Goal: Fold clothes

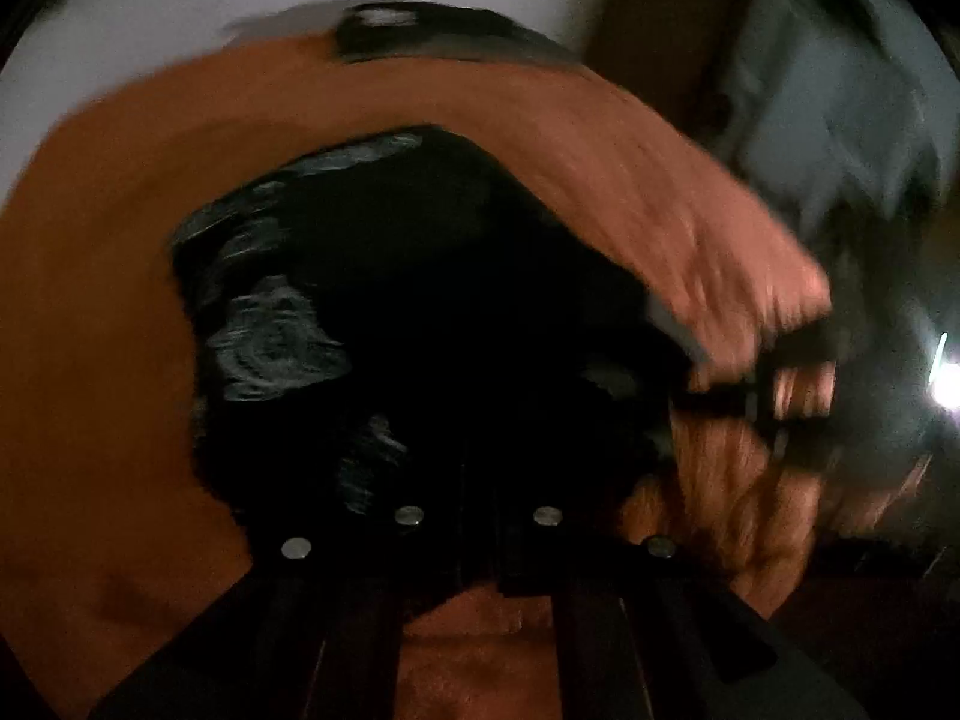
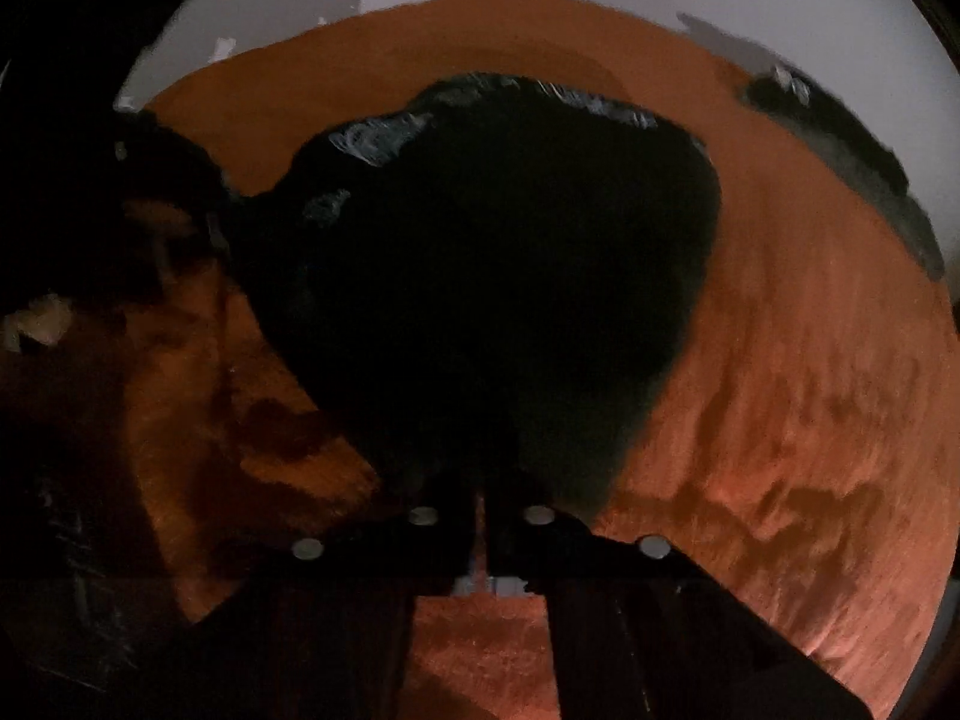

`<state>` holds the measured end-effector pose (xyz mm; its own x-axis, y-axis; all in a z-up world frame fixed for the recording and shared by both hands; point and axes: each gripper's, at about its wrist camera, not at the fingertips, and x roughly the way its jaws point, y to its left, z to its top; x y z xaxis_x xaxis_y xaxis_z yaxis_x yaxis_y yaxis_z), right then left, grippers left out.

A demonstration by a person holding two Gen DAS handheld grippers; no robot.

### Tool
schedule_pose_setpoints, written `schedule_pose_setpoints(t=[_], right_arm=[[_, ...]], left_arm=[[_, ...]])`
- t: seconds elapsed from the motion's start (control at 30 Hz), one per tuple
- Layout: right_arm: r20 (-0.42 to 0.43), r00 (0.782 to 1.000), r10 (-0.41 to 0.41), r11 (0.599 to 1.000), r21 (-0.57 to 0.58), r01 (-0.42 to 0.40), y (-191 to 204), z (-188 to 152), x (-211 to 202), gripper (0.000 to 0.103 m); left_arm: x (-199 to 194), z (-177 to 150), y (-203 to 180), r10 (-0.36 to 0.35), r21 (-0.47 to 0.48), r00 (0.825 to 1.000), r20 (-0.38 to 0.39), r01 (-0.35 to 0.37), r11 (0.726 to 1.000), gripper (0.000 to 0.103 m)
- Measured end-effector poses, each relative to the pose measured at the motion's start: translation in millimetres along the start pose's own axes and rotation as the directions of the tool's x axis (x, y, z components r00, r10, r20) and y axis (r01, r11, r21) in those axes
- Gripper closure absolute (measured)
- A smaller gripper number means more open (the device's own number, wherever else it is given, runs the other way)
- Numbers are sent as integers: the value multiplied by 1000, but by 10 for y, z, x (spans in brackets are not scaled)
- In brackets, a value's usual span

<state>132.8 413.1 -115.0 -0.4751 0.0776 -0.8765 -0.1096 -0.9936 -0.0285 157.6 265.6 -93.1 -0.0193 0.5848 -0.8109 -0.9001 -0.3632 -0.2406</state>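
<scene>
Orange counter (image 1: 108,300) carries the black garment (image 1: 420,312) right before your left gripper (image 1: 480,516) and right gripper (image 2: 483,510); both pinch its near edge.

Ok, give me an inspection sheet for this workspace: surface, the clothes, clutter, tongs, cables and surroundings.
Surface: orange blanket, rumpled, covering the work area.
Job's things: black garment bunched in a heap on the blanket, pale print showing on it.
Clutter: a second dark item at the blanket's far edge; too blurred to identify.
Tongs: left tongs shut, right tongs shut, both at the near edge of the black garment; too dark to tell whether they pinch cloth.
Cables: nothing seen.
Surroundings: pale wall behind; dim lighting, motion blur.
</scene>
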Motion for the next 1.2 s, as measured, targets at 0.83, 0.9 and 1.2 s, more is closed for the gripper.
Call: schedule_pose_setpoints(t=[0.83,0.9,1.2], right_arm=[[86,996,19,996,87,-27,-157,301,-191,86],[80,997,17,996,81,-24,-128,304,-201,86],[17,1000,-10,1000,10,10,-5,452,67,103]], left_arm=[[141,138,401,-116,-118,991,-71,108,987,71],[144,129,374,-116,-111,990,-74,107,988,71],[225,86,254,-102,-69,990,-96,96,993,71]])
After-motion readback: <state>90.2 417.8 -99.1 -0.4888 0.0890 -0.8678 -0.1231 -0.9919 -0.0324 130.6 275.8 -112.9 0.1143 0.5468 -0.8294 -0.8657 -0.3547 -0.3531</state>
